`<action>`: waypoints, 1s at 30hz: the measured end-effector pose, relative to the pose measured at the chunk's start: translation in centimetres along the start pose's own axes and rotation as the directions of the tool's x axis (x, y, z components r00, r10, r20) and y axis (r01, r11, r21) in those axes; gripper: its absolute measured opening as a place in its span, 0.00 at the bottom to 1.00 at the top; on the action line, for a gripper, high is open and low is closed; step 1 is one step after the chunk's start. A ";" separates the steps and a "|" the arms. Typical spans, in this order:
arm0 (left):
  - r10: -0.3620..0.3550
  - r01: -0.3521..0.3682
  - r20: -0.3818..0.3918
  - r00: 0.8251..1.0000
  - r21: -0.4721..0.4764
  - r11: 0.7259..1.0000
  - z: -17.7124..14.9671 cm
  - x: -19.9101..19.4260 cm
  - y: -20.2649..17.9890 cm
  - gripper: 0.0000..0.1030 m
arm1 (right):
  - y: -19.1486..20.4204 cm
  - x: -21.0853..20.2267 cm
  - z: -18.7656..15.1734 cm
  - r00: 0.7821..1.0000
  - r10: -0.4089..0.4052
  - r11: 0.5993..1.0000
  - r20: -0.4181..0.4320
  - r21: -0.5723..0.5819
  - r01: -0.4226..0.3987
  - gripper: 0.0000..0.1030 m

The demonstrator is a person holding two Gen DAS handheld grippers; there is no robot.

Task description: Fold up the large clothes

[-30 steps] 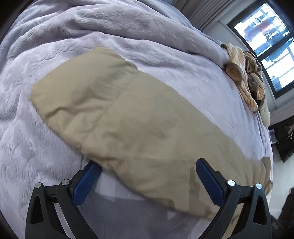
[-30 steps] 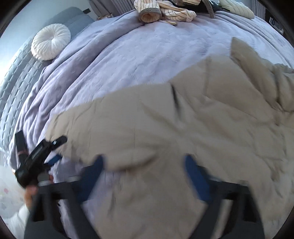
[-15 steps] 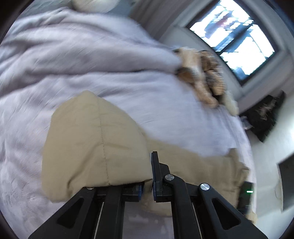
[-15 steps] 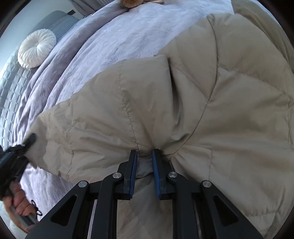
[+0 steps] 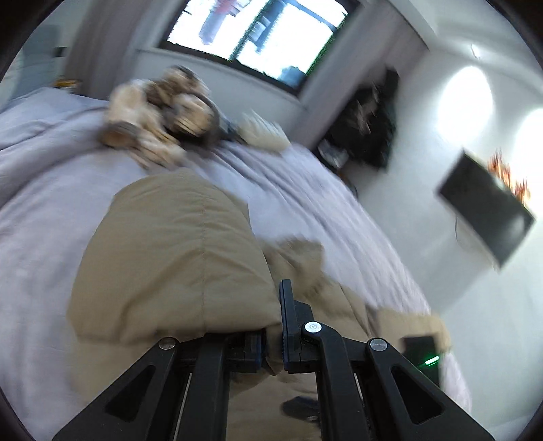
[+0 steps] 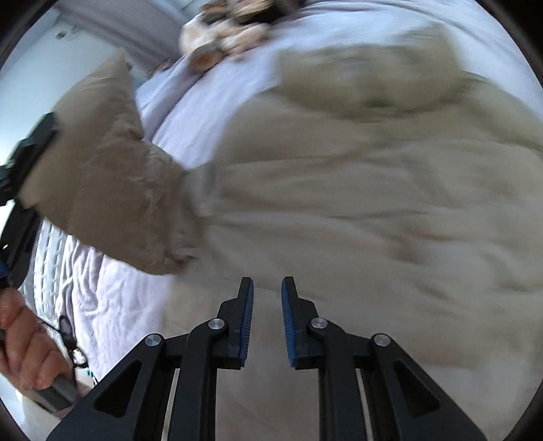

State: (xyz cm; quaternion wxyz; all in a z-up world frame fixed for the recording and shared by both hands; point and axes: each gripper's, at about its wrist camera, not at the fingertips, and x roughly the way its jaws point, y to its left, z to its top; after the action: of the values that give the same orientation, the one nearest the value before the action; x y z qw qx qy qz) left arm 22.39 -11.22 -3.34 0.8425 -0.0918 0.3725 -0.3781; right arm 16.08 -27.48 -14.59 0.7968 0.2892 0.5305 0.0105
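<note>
Beige quilted puffy jacket, sleeve lifted.

Both wrist views look closely down; sharing the jacket.

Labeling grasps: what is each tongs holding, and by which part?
Left tongs: beige puffer jacket, pinched at its sleeve end. Right tongs: over the jacket, grip unclear.

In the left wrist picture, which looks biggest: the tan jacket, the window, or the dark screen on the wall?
1. tan jacket, though it lies nearest the camera
2. window
3. dark screen
</note>
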 end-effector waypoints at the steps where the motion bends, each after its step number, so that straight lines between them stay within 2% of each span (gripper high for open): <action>1: 0.018 -0.017 -0.033 0.999 0.041 0.999 -0.7 1.8 -1.8 0.09 | -1.8 -1.2 -0.3 1.000 -0.024 0.999 0.009 0.021 0.024 0.18; 4: 0.123 -0.093 -0.154 0.980 0.188 0.978 -4.1 7.5 -6.3 0.09 | -6.1 -3.9 -1.4 0.995 -0.091 0.994 0.034 0.067 0.089 0.18; 5: 0.163 -0.118 -0.196 0.967 0.225 0.967 -5.5 9.4 -7.4 0.09 | -7.3 -4.4 -1.8 0.994 -0.104 0.991 0.038 0.087 0.100 0.19; 8: 0.237 -0.168 -0.264 0.935 0.260 0.951 -8.4 11.8 -7.6 0.09 | -10.2 -5.3 -3.1 0.993 -0.114 0.983 0.040 0.151 0.107 0.19; 12: 0.334 -0.219 -0.269 0.903 0.381 0.898 -10.2 12.4 -9.0 0.09 | -12.1 -5.7 -3.5 0.994 -0.101 0.978 0.036 0.189 0.092 0.19; 14: 0.354 -0.221 -0.273 0.894 0.419 0.881 -10.3 12.0 -9.4 0.09 | -12.2 -5.5 -3.5 0.995 -0.095 0.976 0.041 0.202 0.084 0.19; 15: 0.357 -0.220 -0.278 0.892 0.421 0.880 -10.3 12.2 -8.7 0.13 | -13.4 -6.6 -3.5 0.995 -0.089 0.976 0.045 0.205 0.078 0.19; 16: 0.351 -0.215 -0.282 0.893 0.417 0.883 -10.3 12.0 -8.5 0.33 | -14.1 -7.1 -3.5 0.995 -0.086 0.975 0.051 0.210 0.074 0.19; 17: 0.344 -0.216 -0.273 0.898 0.406 0.888 -10.2 11.2 -8.5 0.70 | -13.8 -6.9 -3.2 0.995 -0.084 0.974 0.056 0.214 0.070 0.19; 18: 0.346 -0.231 -0.247 0.905 0.398 0.888 -9.9 11.0 -8.1 0.87 | -14.4 -7.5 -3.5 0.995 -0.080 0.974 0.061 0.215 0.065 0.19; 20: 0.344 -0.242 -0.206 0.916 0.397 0.885 -9.2 10.1 -7.3 0.87 | -14.3 -7.8 -3.3 0.994 -0.084 0.977 0.066 0.201 0.069 0.19; 21: 0.349 -0.249 -0.204 0.915 0.394 0.884 -9.2 9.2 -7.0 0.87 | -14.0 -7.9 -3.2 0.994 -0.090 0.979 0.067 0.187 0.076 0.24; 22: 0.366 -0.272 -0.192 0.911 0.387 0.881 -9.2 8.4 -6.5 0.87 | -13.3 -7.9 -2.9 0.992 -0.106 0.982 0.069 0.162 0.093 0.41; 23: 0.388 -0.303 -0.172 0.906 0.378 0.875 -9.2 7.3 -5.7 0.87 | -12.3 -8.0 -2.6 0.988 -0.132 0.984 0.077 0.129 0.121 0.52; 24: 0.415 -0.339 -0.153 0.897 0.365 0.867 -9.4 6.0 -4.7 0.87 | -11.5 -8.1 -2.3 0.985 -0.148 0.985 0.088 0.099 0.139 0.71; 25: 0.446 -0.377 -0.140 0.884 0.349 0.858 -9.3 5.2 -3.4 0.87 | -10.1 -8.2 -1.9 0.980 -0.164 0.986 0.111 0.045 0.160 0.74; 26: 0.501 -0.443 -0.126 0.856 0.320 0.837 -9.5 3.8 -1.7 0.87 | -8.8 -8.2 -1.6 0.977 -0.171 0.985 0.126 -0.003 0.173 0.74; 28: 0.567 -0.519 -0.134 0.813 0.274 0.810 -9.5 2.6 1.6 0.87 | -5.3 -7.6 -0.9 0.969 -0.189 0.968 0.161 -0.133 0.211 0.75; 29: 0.612 -0.571 -0.144 0.778 0.245 0.783 -9.9 1.6 3.6 0.87 | -3.5 -7.1 -0.7 0.963 -0.200 0.952 0.180 -0.199 0.235 0.75; 30: 0.635 -0.597 -0.156 0.756 0.232 0.768 -10.3 1.1 4.8 0.87 | -1.3 -6.4 -0.5 0.955 -0.217 0.922 0.201 -0.279 0.268 0.78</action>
State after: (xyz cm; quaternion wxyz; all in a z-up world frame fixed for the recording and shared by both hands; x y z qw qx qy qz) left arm 18.48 -7.34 -13.32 0.8767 0.1512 0.4415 -0.1165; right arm 12.49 -30.36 -9.99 0.8683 0.0953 0.4858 -0.0313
